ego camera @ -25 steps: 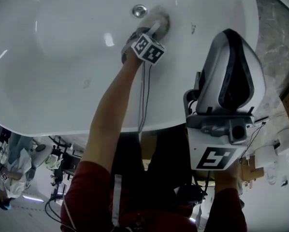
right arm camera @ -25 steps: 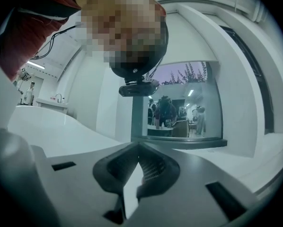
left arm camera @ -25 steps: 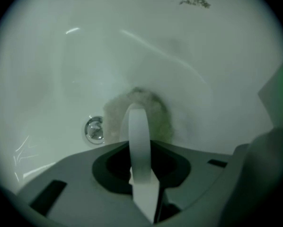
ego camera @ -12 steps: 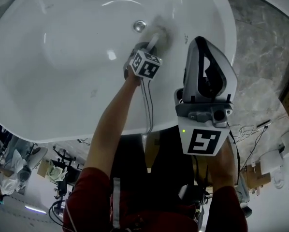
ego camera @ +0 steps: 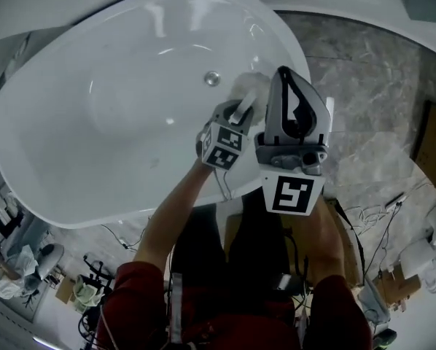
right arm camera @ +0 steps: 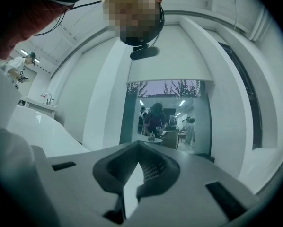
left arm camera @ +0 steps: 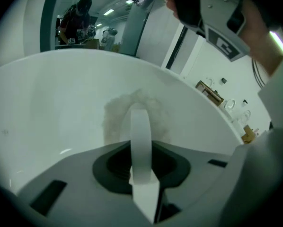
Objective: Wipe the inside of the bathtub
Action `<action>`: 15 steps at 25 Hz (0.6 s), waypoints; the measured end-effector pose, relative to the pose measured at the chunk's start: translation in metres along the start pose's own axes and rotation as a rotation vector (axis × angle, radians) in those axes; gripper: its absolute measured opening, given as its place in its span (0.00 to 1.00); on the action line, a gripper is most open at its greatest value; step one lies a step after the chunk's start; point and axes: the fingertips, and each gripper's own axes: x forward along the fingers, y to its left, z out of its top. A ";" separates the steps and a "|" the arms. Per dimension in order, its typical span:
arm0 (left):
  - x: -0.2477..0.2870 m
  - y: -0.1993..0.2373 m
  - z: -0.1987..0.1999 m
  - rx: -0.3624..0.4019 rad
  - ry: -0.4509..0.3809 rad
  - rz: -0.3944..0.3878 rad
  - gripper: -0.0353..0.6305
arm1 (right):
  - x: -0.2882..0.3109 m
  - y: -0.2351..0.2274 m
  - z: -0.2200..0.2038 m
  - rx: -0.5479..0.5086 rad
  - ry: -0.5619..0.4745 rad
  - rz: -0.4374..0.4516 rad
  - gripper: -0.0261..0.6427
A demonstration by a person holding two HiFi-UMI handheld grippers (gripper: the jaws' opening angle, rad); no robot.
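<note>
The white oval bathtub (ego camera: 72,152) fills the upper left of the head view, its round drain (ego camera: 211,78) near the far end. My left gripper (ego camera: 241,111) reaches down into the tub just right of the drain and is shut on the white strap (left arm camera: 140,141) of a fluffy white cloth (left arm camera: 118,115), which is pressed against the tub's inner wall (left arm camera: 51,108). My right gripper (ego camera: 291,104) is held up above the tub's near right rim, beside the left one. Its jaws (right arm camera: 132,183) point up into the room, shut with nothing between them.
Grey marbled floor (ego camera: 371,108) lies right of the tub. Cables (ego camera: 371,217) and small white fittings (ego camera: 422,257) lie on the floor at the right. People stand in a doorway (right arm camera: 160,119) beyond the room. My arm and the gripper's cable cross the tub's near rim (ego camera: 167,206).
The head view has pulled back, so the whole tub shows now. The left gripper stays with the cloth right of the drain. The right gripper has moved left, close beside the left one.
</note>
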 end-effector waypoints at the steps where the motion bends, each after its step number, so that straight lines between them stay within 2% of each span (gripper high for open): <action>1: -0.005 -0.009 0.008 0.005 -0.012 -0.014 0.19 | 0.000 -0.005 0.007 -0.002 -0.007 -0.014 0.06; 7: -0.027 -0.051 0.047 0.012 -0.067 -0.085 0.19 | -0.009 -0.034 0.038 0.001 -0.029 -0.092 0.06; 15: -0.018 -0.056 0.057 0.014 -0.052 -0.104 0.19 | -0.013 -0.045 0.044 0.006 -0.049 -0.091 0.06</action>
